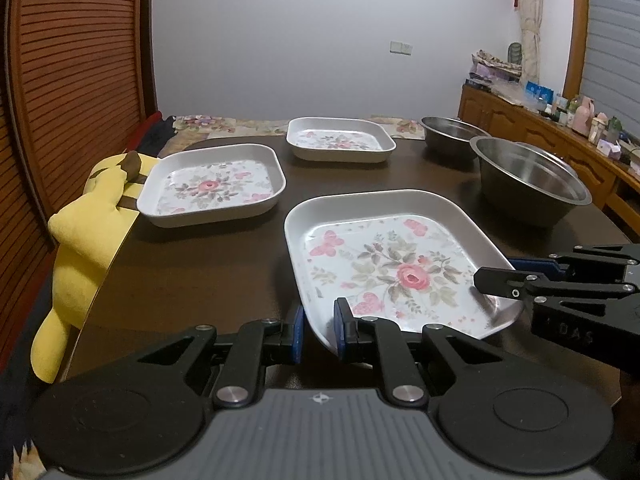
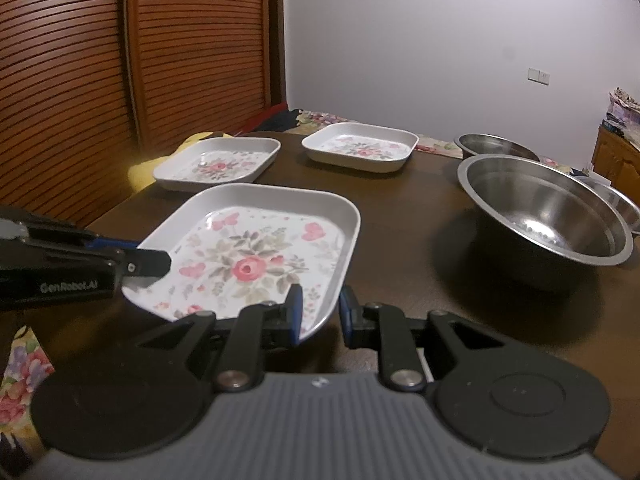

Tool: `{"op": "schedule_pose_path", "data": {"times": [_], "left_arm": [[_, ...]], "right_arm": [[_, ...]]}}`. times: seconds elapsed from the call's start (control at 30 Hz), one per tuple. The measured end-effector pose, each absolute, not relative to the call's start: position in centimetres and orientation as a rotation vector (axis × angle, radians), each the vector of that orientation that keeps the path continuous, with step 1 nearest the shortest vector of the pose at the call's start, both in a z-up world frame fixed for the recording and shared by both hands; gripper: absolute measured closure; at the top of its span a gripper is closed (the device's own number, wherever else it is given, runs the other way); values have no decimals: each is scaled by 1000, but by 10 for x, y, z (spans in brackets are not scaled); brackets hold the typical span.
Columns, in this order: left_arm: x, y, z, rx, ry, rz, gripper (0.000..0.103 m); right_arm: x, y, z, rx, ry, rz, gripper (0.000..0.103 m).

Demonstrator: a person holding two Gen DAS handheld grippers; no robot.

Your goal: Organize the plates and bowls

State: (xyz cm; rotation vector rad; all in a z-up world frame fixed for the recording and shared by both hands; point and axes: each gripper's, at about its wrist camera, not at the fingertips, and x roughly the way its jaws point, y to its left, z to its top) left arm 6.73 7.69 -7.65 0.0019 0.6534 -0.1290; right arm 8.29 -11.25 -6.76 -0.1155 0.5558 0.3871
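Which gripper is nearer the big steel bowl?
Right. The right gripper holds the plate's edge facing the big steel bowl; the left gripper grips the opposite edge.

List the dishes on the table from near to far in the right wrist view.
Floral plate held by both grippers → large steel bowl → floral plate at the table's left edge → floral plate at the back → far steel bowl.
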Motion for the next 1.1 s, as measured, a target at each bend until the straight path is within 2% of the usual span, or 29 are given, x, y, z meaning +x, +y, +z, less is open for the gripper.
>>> {"op": "schedule_pose_path", "data": {"times": [0.7,0.87,0.97,1.1], "left_arm": [[74,81,-82,-6,659,-107,85],[74,87,-71,-13,624,-99,73],[78,92,-60,-9,595,-89,71],[90,101,-46,-2,562,-79,59]], "right_arm": [[87,-111,-76,-71,583,394,81],[83,-117,-65,-69,534,383,81],[85,-121,-52,-71,504,388,81],[94,-121,-33,-76,471,413,76]]}}
